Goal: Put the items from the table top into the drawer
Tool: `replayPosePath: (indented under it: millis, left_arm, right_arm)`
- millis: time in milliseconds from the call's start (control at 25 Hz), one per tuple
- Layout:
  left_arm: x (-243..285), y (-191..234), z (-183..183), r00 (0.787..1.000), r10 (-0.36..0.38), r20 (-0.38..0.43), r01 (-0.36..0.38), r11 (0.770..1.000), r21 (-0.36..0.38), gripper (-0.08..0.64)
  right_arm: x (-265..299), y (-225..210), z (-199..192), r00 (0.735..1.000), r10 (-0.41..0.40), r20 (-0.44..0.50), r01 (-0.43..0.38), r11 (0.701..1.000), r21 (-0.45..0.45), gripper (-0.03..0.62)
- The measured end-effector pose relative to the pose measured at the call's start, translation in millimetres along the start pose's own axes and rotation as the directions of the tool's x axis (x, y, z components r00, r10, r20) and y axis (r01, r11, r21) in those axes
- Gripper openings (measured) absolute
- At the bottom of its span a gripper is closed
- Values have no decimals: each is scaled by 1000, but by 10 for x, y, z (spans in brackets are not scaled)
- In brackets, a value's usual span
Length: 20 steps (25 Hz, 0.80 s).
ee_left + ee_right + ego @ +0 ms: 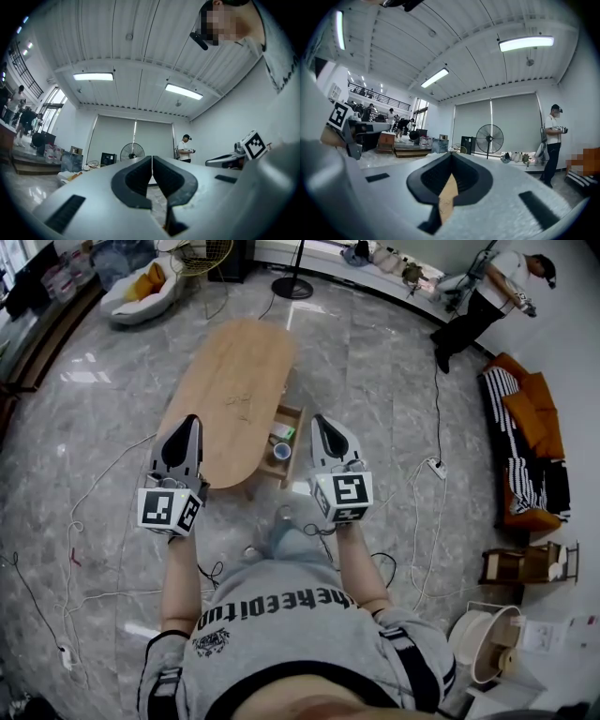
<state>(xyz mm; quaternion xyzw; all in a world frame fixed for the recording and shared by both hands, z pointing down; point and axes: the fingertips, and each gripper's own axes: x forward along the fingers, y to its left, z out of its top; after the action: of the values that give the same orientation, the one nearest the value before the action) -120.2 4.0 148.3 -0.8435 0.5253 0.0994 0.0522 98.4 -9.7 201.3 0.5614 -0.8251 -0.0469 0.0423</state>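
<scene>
In the head view the oval wooden table point(230, 390) has a bare top. On its right side an open drawer point(298, 427) holds a tape roll point(281, 451) and a green and white item point(282, 432). My left gripper point(192, 418) hangs over the table's near left edge. My right gripper point(317, 418) is just right of the drawer. Both are raised and point roughly level across the room. In the left gripper view the left gripper point(152, 158) has its jaws together with nothing between them. The right gripper point(451, 154) is likewise shut and empty in its own view.
A person point(483, 301) stands at the far right near a floor fan point(292, 287). A striped sofa point(530, 446) lines the right wall and a small wooden stool point(530, 563) sits below it. Cables and a power strip point(436, 467) lie on the marble floor round the table.
</scene>
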Motion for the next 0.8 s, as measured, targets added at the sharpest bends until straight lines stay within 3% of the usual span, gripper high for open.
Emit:
replayPosePath:
  millis: [800]
  left_arm:
    - [-52, 131, 101, 1000, 7, 23, -6, 1000, -16, 11]
  right_arm:
    - [23, 93, 191, 998, -22, 51, 22, 1000, 5, -5]
